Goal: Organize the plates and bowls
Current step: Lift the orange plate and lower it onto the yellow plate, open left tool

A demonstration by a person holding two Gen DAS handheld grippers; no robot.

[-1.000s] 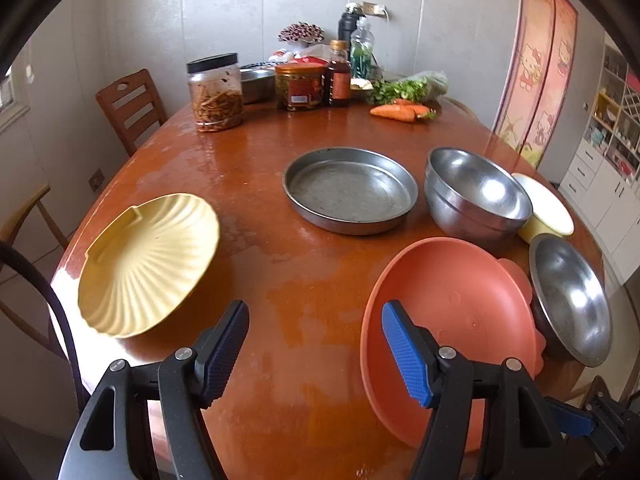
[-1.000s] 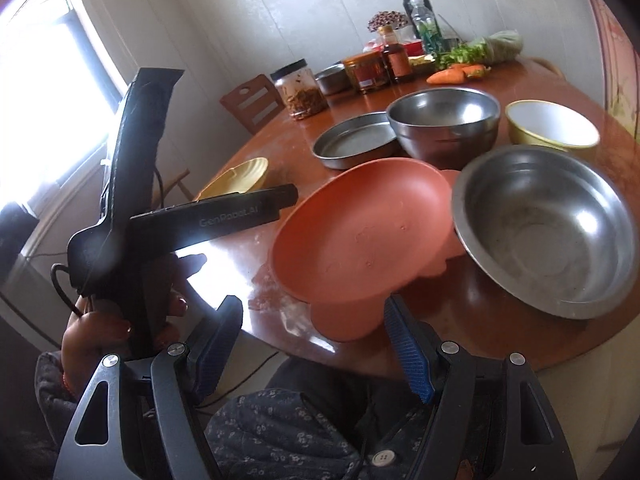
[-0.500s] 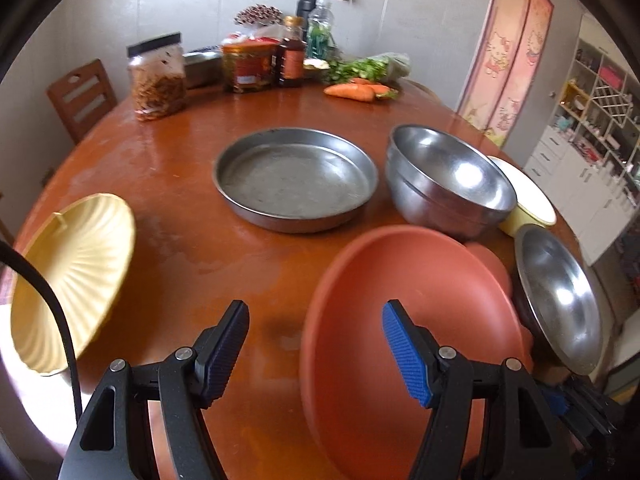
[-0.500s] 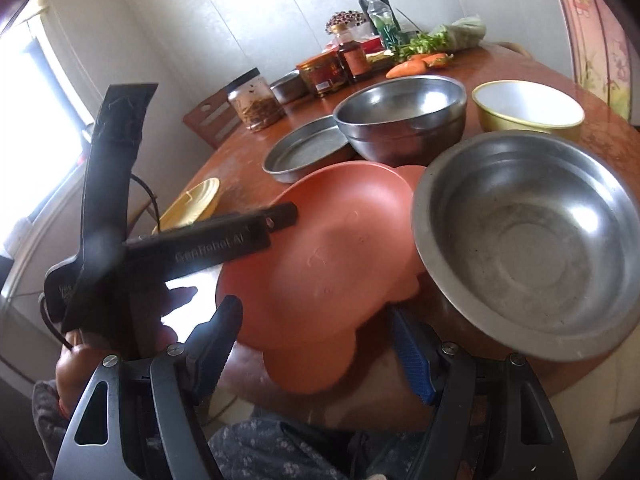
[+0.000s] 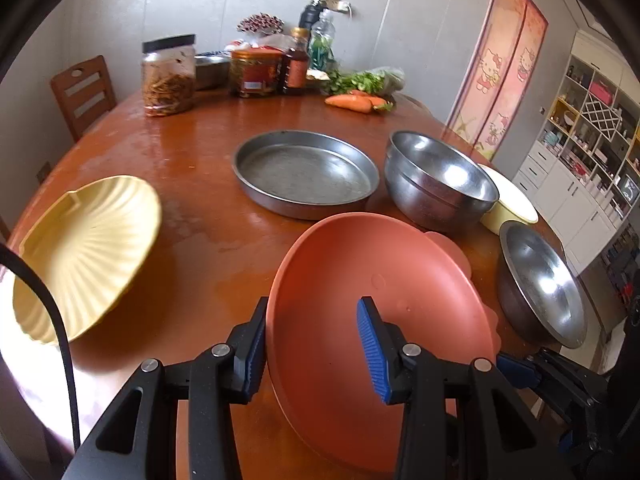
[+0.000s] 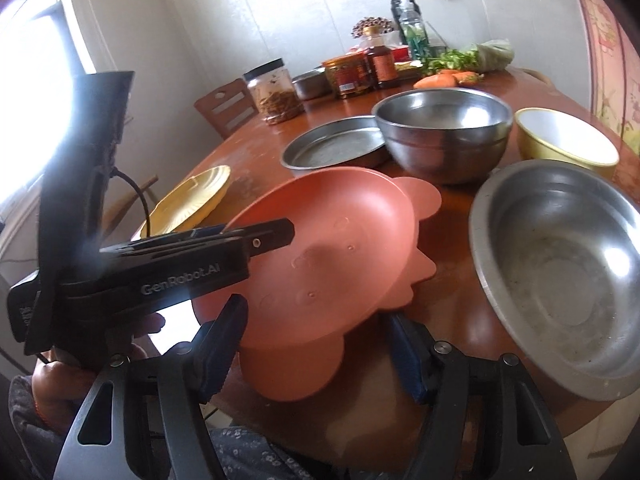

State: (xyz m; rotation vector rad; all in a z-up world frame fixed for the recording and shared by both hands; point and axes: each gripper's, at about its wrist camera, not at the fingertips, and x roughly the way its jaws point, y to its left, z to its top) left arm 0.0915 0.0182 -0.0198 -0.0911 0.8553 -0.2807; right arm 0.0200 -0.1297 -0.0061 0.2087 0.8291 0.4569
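Glossy reddish-brown wooden bench (image 5: 192,152), worn dull in patches. Matt smooth orange plastic plate (image 5: 380,320) with lobed rim. Ribbed pale-yellow shell-shaped plastic plate (image 5: 84,248), satin. Round flat metal pan (image 5: 306,172), scuffed dull grey. Deep steel bowl (image 5: 440,180), mirror-shiny. Shallow steel bowl (image 6: 560,264), brushed, scratched. Hand-held gripper pads (image 5: 372,344): ridged blue rubber on black plastic.
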